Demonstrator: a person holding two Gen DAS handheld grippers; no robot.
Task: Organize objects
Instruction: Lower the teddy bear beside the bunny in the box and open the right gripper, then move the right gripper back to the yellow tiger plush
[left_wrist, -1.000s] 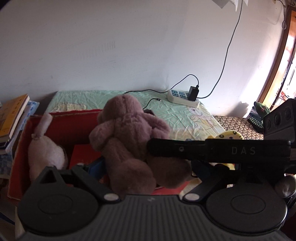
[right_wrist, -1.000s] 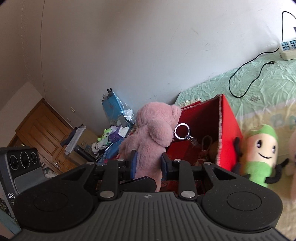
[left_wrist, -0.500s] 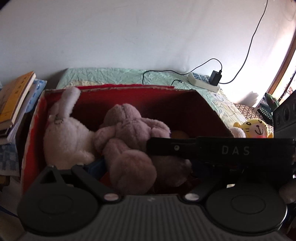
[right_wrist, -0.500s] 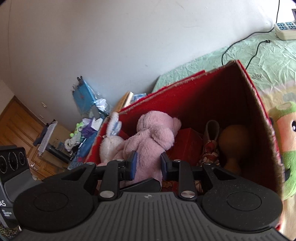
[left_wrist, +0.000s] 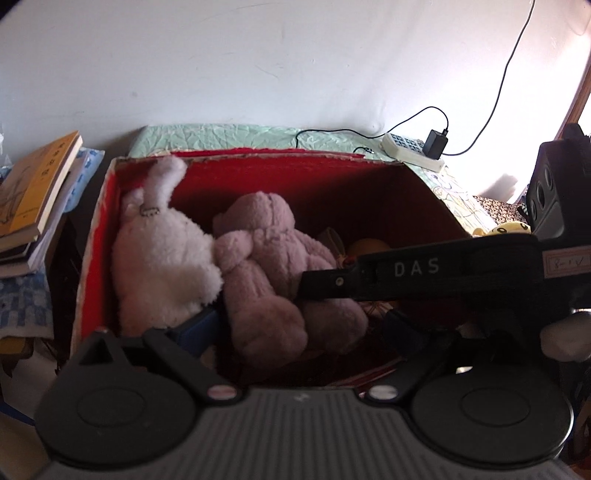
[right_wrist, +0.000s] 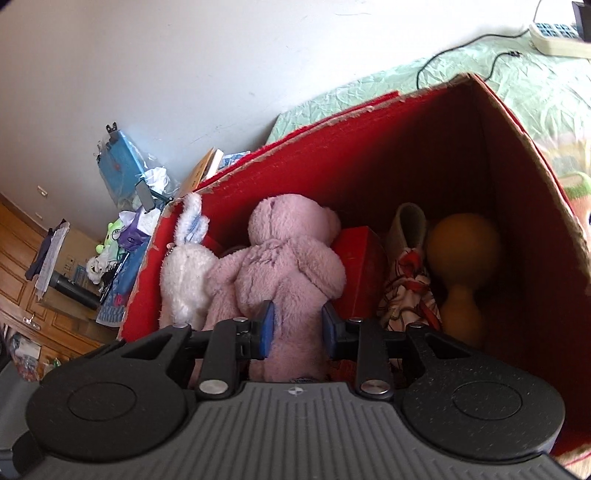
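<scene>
Sitting inside the red cardboard box (right_wrist: 424, 155), the pink plush bear (right_wrist: 284, 273) faces away from both cameras, its back toward the tools. The right tool (right_wrist: 297, 328) has its blue pads (right_wrist: 266, 326) on either side of the bear's lower body, and its jaws are opening; the plush fills the gap between them and the pads look to be just at its fur, so the grip is loosening rather than firmly clenched. The left tool (left_wrist: 299, 332) is spread wide and its jaws are opening too, with the bear's legs lying between the fingers; neither finger visibly presses on the toy, so it reads as released. In the left wrist view the right tool's black body crosses the frame in front of the bear.

A white plush rabbit (left_wrist: 162, 254) leans against the bear on its left, one ear reaching up to the box rim. On the bear's other side, seen from the right wrist camera, lie a small red box (right_wrist: 356, 254), a patterned cloth item (right_wrist: 406, 284) and an orange rounded toy (right_wrist: 461, 258) near the box's far wall.

The box stands on a bed with a pale green sheet (left_wrist: 221, 134). A power strip (left_wrist: 412, 149) with a black adapter rests on the sheet behind the box, by the white wall. A stack of books (left_wrist: 35, 199) sits just beside the box on the left. A yellow plush toy (left_wrist: 509, 229) peeks out at the right, beyond the box.
</scene>
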